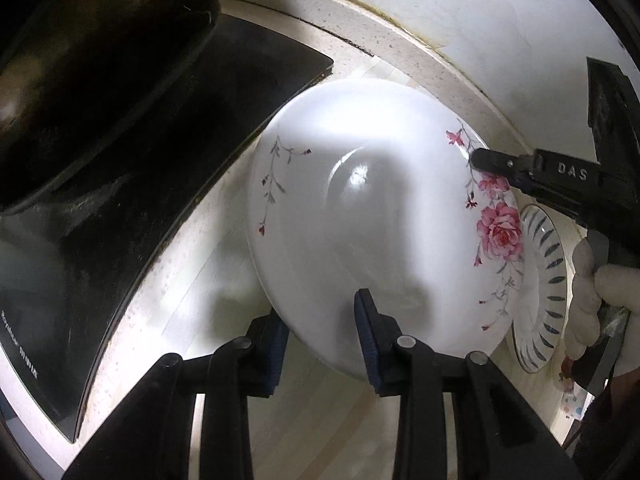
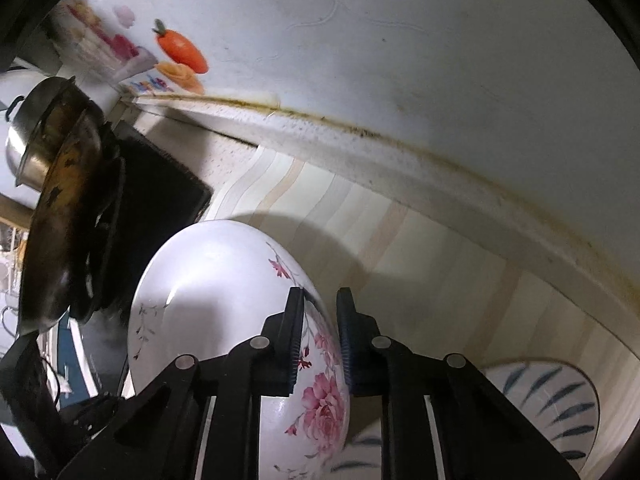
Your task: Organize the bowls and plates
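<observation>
A large white bowl with pink rose prints [image 1: 360, 216] is held tilted above the counter, also in the right wrist view [image 2: 224, 304]. My left gripper [image 1: 320, 340] straddles its near rim, one finger inside and one outside, closed on the rim. My right gripper [image 2: 320, 344] straddles the opposite rim by the roses and grips it; it appears in the left wrist view [image 1: 486, 160]. A white plate with blue leaf strokes [image 1: 548, 280] lies below and right of the bowl, also in the right wrist view [image 2: 556, 404].
A black stove top [image 1: 132, 208] with a dark wok [image 1: 80, 80] stands at the left. A steel pot [image 2: 28, 140] sits behind the wok. The wall with fruit stickers [image 2: 180, 52] runs along the counter's back edge [image 2: 400, 152].
</observation>
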Demonstrator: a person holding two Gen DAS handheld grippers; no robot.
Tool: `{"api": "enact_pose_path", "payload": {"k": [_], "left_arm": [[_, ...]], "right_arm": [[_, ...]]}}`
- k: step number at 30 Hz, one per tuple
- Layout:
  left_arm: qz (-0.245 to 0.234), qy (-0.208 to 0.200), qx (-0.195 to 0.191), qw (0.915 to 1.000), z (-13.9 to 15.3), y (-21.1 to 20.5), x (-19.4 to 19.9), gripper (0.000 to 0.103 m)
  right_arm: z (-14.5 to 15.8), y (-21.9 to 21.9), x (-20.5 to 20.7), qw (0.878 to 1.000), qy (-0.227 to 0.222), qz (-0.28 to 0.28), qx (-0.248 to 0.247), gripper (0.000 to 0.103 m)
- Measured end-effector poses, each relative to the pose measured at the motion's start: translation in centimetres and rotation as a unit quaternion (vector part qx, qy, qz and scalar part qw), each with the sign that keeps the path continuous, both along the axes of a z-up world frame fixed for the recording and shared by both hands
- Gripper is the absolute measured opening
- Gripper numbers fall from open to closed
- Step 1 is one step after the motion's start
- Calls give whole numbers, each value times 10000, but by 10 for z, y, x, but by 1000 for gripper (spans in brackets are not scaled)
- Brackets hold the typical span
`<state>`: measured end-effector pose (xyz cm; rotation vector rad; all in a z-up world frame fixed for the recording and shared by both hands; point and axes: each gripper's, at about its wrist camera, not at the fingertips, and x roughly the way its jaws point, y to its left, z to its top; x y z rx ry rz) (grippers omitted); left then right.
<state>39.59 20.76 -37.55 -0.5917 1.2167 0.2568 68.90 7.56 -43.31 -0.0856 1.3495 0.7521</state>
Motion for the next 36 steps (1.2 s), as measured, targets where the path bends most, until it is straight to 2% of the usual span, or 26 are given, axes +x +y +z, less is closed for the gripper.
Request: {"api": "enact_pose_path", "payload": {"k": [4, 8, 14, 19, 23, 29, 33, 36], "left_arm": [[-80, -45, -27, 10000, 10, -4, -13, 30], [-168, -90, -224, 9996, 18, -4, -30, 30], [-425, -73, -123, 9990, 23, -23, -50, 30], [-598, -186, -68, 9980, 41, -39, -63, 30], [-823, -385, 5, 9959, 68, -57, -67, 30], [-1449, -587, 35, 9877, 100, -100, -65, 30], [-1977, -603, -4, 9784, 104, -137, -65, 30], [-2406, -482, -10, 9694, 97, -170, -66, 30]], "right_arm": [[13, -20, -15, 9999, 85, 79, 122, 16], [27, -44, -32, 9994, 208, 72, 266, 16], [35, -79, -68, 9989, 363, 140, 270, 16], [48, -117, -100, 9984, 397, -18, 403, 16], [69, -159, -125, 9958, 419, -392, 713, 16], [99, -236, -172, 9890, 336, -1052, 982, 16], [107, -296, -209, 9821, 355, -1541, 1024, 16], [106, -338, -238, 9763, 409, -1874, 998, 16]]}}
